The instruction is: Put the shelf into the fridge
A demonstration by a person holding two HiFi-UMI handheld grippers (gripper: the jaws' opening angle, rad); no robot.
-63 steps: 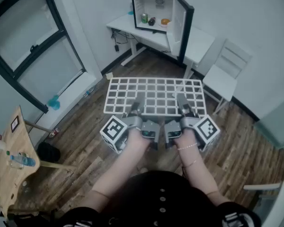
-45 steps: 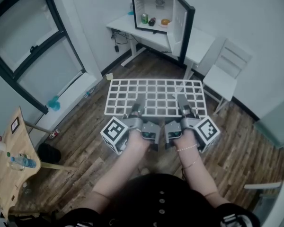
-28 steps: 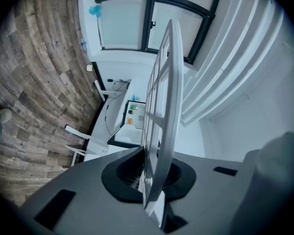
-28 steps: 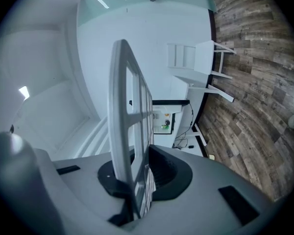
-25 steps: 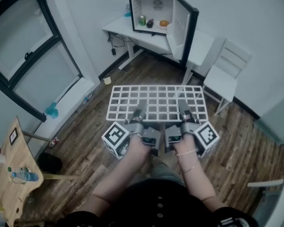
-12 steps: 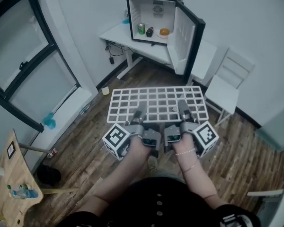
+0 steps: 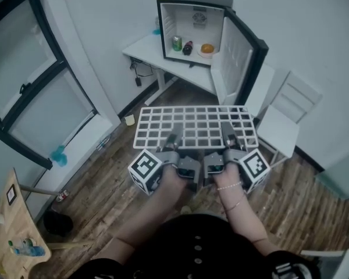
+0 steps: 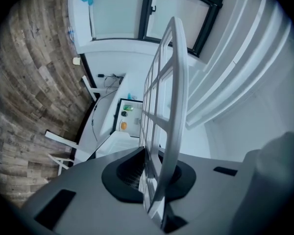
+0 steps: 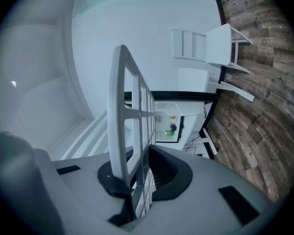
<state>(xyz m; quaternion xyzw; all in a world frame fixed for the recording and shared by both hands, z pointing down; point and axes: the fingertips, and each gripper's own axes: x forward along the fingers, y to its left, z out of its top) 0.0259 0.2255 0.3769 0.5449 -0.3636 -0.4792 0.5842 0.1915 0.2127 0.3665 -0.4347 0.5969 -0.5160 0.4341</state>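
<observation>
Jaws shut on the shelf (image 7: 195, 124) on both sides. The left gripper (image 7: 174, 133) clamps the near edge bar left of centre. The right gripper (image 7: 228, 132) clamps the same bar right of centre. Each gripper view shows white wire pinched between dark pads, with no gap.

Shelf: white wire grid, held roughly flat, out ahead of the body at 12 o'clock. It hangs over wood floor (image 7: 99, 179), touching nothing but the jaws.

Change over the last few seconds:
- The fridge (image 7: 195, 22) at 12 o'clock has grown larger and sits lower in the head view.
- Its open door (image 7: 237, 63) at 1 o'clock now reaches down near the shelf's far right corner in the picture.
- The window (image 7: 29, 97) at 9 o'clock and the chair (image 7: 282, 127) at 3 o'clock have slid back.
- Grip points and shelf attitude look the same.

Reading: the person is walking the shelf toward the fridge. This is the carry stage, and insertion has not begun. The fridge sits on a white desk (image 7: 146, 48), well apart from the shelf and higher, so a lift is probably due. The door swung out to the right may crowd the shelf's right end on approach.

Fridge contents, on the cabinet floor: green can (image 7: 177, 43) at left, dark bottle (image 7: 188, 47) lying in the middle, orange item (image 7: 207, 48) at right. The shelf should go in above these.

Writing: a sticker (image 7: 199, 17) on the fridge's back wall is too small to read. The can's print is not legible. The gripper cubes carry black-and-white square markers, no words. No brand is visible anywhere.
</observation>
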